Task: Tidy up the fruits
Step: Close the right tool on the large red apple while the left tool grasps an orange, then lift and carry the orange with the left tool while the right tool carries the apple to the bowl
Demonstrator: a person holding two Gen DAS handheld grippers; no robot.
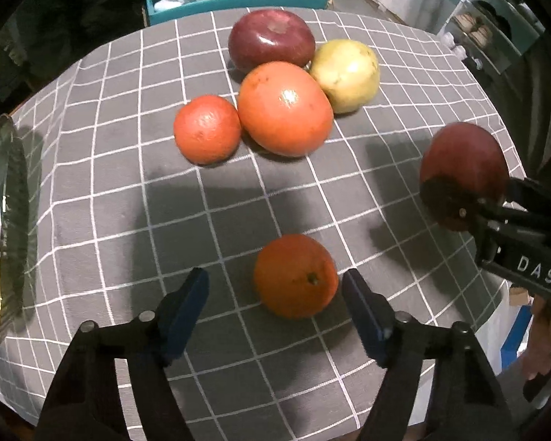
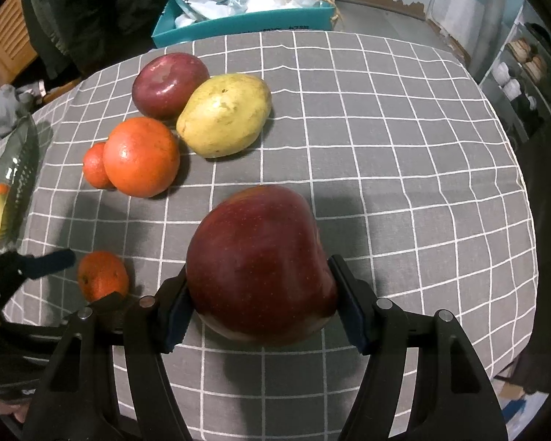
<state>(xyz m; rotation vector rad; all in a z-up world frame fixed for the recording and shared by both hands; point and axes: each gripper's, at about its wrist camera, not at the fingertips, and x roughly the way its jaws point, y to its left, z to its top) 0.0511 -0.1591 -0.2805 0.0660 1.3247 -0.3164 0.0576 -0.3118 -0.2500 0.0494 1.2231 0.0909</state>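
Observation:
A small orange (image 1: 295, 275) lies on the grey checked cloth (image 1: 110, 183) between the fingers of my left gripper (image 1: 275, 277). The jaws stand open around it, with a clear gap on the left side. The right wrist view shows this orange (image 2: 103, 275) low on the left, with the left gripper (image 2: 80, 281) around it. My right gripper (image 2: 259, 272) is shut on a large dark red apple (image 2: 257, 264) held just above the cloth. From the left wrist view, that apple (image 1: 463, 169) and the right gripper (image 1: 474, 194) appear at the right.
A cluster at the back holds a second red apple (image 1: 272, 40), a yellow-green pear (image 1: 345, 73), a big orange (image 1: 284, 108) and a smaller one (image 1: 205, 128). A dark tray (image 1: 14, 198) with yellow fruit sits at the left edge. A teal box (image 1: 238, 3) stands behind the table.

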